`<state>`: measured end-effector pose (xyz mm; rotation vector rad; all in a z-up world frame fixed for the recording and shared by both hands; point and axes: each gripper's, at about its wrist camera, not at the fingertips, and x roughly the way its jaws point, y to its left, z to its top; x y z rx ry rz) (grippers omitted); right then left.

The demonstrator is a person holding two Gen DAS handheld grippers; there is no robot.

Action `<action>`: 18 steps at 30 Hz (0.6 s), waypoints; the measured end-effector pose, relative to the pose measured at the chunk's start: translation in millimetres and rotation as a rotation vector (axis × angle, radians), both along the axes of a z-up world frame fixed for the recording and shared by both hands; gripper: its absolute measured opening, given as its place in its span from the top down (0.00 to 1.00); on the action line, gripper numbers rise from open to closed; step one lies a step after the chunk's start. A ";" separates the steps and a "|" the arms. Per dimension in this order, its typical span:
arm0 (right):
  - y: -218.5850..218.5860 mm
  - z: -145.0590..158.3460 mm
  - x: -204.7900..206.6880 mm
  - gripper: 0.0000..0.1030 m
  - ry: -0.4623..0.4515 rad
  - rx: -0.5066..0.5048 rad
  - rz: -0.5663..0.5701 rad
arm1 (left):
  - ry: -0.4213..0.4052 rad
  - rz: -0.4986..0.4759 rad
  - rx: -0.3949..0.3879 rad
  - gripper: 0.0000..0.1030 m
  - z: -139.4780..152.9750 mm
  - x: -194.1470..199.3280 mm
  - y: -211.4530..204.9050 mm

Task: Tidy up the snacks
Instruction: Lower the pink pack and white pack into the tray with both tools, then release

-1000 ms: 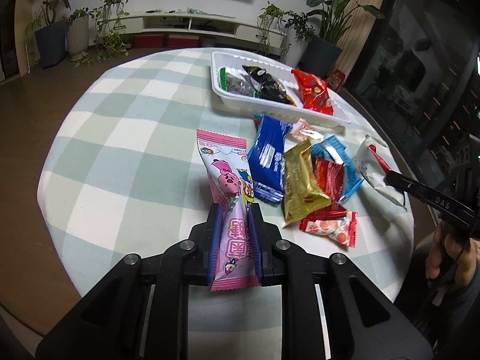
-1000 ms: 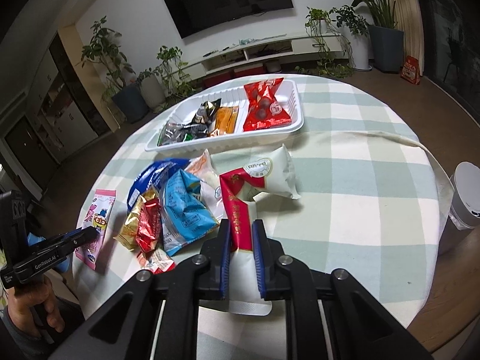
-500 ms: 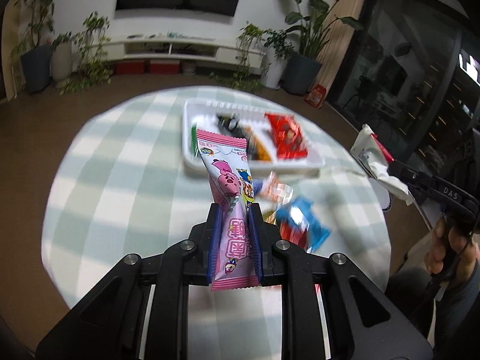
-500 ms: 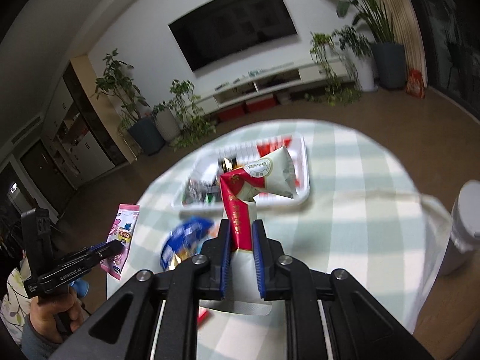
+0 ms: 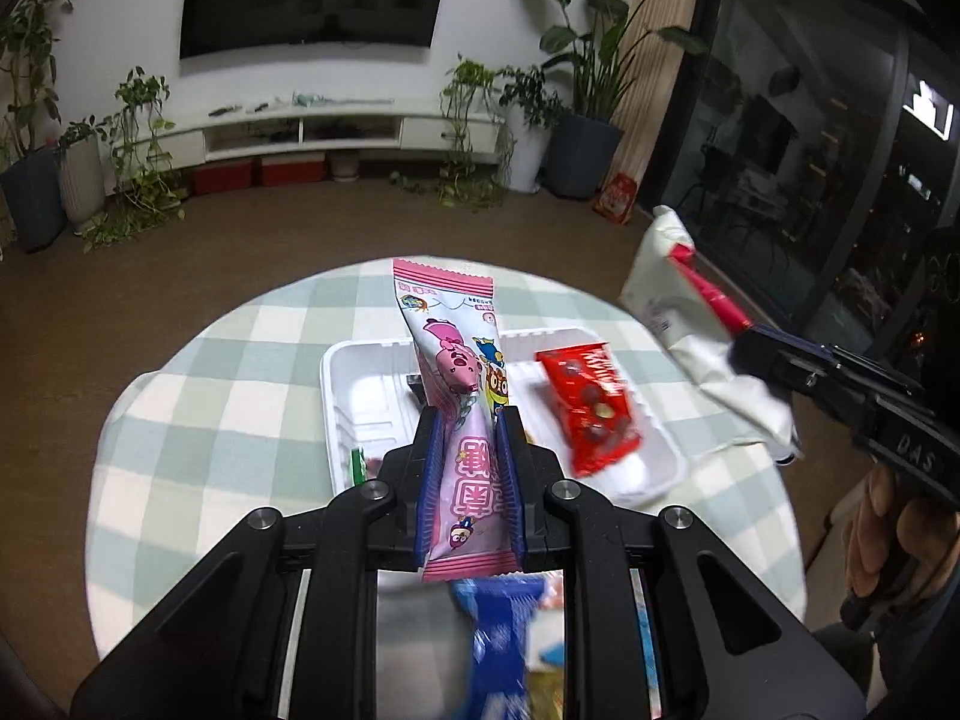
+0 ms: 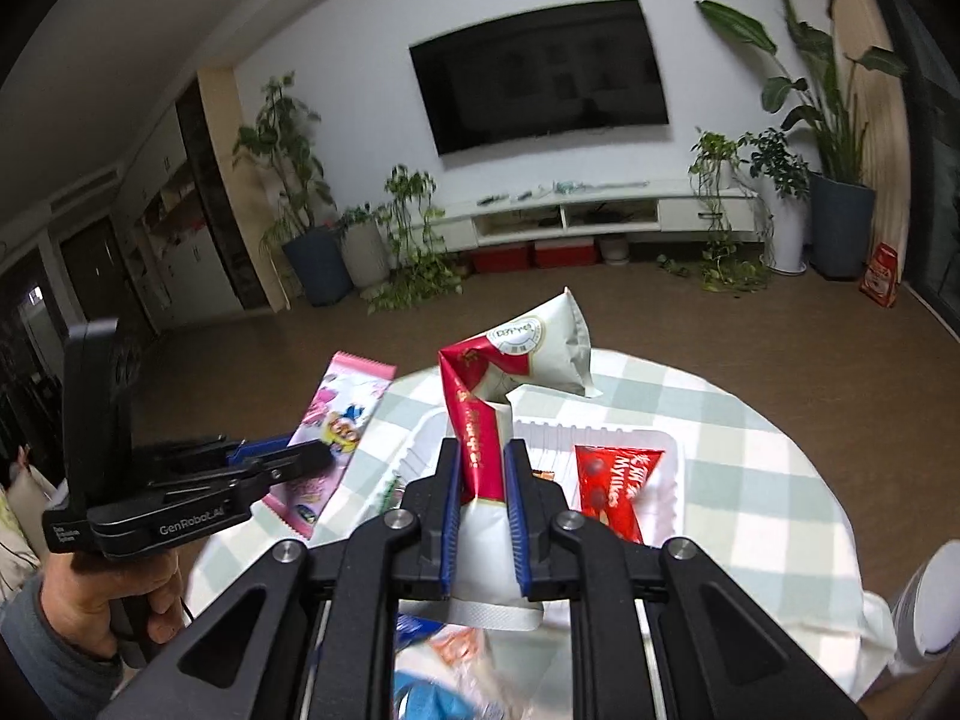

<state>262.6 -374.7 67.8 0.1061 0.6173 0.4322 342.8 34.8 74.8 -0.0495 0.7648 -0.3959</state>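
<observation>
My left gripper (image 5: 470,420) is shut on a pink cartoon snack packet (image 5: 459,396) and holds it in the air above the white tray (image 5: 339,402). My right gripper (image 6: 483,453) is shut on a white and red snack bag (image 6: 516,354), also held high over the tray (image 6: 669,468). A red candy bag (image 5: 588,405) lies in the tray's right part; it also shows in the right wrist view (image 6: 612,489). Each view shows the other gripper: the left one (image 6: 324,450) with the pink packet (image 6: 345,420), the right one (image 5: 741,348) with the white bag (image 5: 678,312).
The round table carries a green and white checked cloth (image 5: 240,408). Blurred blue snack packets (image 5: 498,630) lie on the near side under my grippers. A white bin (image 6: 930,600) stands at the table's right. Dark wrappers in the tray are mostly hidden behind the pink packet.
Both grippers have lifted their packets off the table and moved up and forward over the tray. The loose snack pile has slid below the view.
</observation>
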 end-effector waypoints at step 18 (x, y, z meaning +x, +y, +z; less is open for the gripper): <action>31.5 -114.0 81.6 0.85 0.203 -0.161 0.009 | 0.145 -0.018 0.092 0.83 -109.7 89.7 -37.4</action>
